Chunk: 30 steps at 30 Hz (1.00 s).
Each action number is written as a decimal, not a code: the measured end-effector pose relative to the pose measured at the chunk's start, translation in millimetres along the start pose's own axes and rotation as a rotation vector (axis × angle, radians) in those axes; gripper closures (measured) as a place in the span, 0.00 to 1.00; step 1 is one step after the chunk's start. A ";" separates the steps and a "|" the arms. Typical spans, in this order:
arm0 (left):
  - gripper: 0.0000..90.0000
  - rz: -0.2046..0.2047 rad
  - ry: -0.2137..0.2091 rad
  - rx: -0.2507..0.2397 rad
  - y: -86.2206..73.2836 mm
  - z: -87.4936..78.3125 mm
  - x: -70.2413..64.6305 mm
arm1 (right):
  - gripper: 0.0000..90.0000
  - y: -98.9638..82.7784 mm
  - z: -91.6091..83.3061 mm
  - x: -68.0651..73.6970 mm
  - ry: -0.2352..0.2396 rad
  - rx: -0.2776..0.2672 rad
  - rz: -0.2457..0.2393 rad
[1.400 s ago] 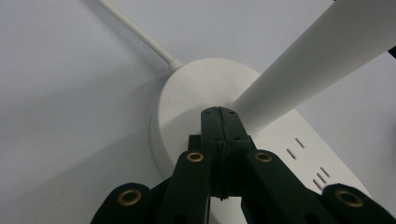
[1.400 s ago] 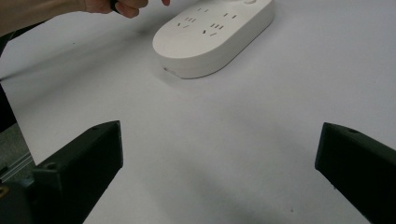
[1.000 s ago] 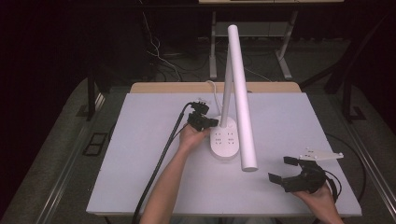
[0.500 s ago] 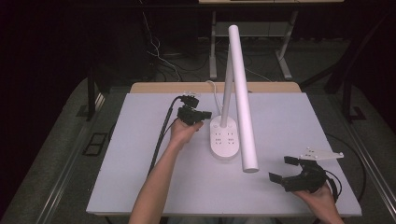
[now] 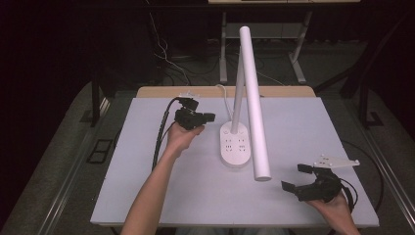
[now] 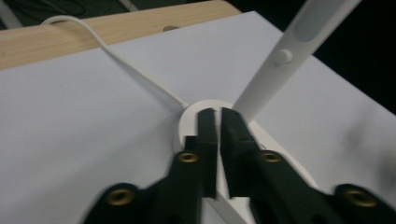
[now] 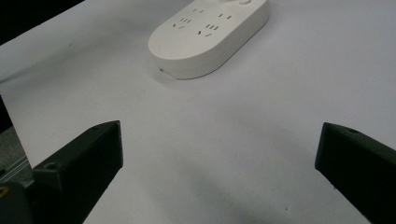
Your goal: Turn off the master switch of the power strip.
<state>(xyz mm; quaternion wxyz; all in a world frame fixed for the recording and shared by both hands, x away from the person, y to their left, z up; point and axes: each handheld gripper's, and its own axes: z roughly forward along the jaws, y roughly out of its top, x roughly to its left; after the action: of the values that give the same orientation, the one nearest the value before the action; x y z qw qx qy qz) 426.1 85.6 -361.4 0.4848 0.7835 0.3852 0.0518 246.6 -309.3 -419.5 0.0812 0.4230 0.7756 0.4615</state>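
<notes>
With my left tool [image 5: 207, 117] pressed together just beside the tall white desk lamp's oval socket base [image 5: 234, 146] mid-table [image 5: 147, 186] and my right tool [image 5: 299, 178] spread near the front right corner, I judge a careless nudge could tip it.

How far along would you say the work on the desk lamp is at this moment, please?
Done: nothing that shows; the lamp stands upright on its socket base, cord trailing to the table's far edge. In hand: the left gripper, jaws nearly closed on nothing, points at the back of the base beside the stem. Left: any contact with the lamp; the right gripper waits wide open near the front right corner.
</notes>
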 end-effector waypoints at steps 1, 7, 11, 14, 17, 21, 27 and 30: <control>0.81 -0.001 -0.005 -0.005 -0.7 -3.4 -0.6 | 0.00 0.0 0.1 -0.1 -0.001 -0.001 -0.003; 0.57 -0.008 -0.029 -0.038 -7.4 -26.1 -0.8 | 0.00 0.1 0.4 0.6 -0.001 0.000 -0.004; 0.39 0.005 -0.022 -0.059 -16.7 -41.2 -2.6 | 0.00 0.1 0.4 1.2 0.001 0.002 0.000; 0.28 0.009 -0.026 -0.061 -24.7 -50.1 -3.8 | 0.00 0.1 0.3 1.2 0.001 0.002 -0.001; 0.19 0.005 -0.026 -0.058 -33.6 -57.1 -4.9 | 0.00 0.1 0.3 1.3 0.000 0.002 -0.001; 0.15 -0.006 -0.023 -0.062 -45.3 -66.0 -5.7 | 0.00 0.1 0.4 1.5 0.000 0.000 -0.003; 0.03 -0.012 -0.026 -0.043 -67.3 -76.1 -6.0 | 0.00 0.1 0.6 1.8 0.000 0.002 -0.002; 0.00 -0.014 -0.016 -0.048 -77.2 -82.2 -7.1 | 0.00 0.1 0.8 1.9 -0.001 0.003 -0.001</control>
<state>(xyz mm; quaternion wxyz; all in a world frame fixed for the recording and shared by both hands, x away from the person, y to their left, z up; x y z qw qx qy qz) 341.1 158.1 -377.9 0.5069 0.7693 0.3854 0.0516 245.9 -307.4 -419.3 0.0813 0.4228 0.7764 0.4602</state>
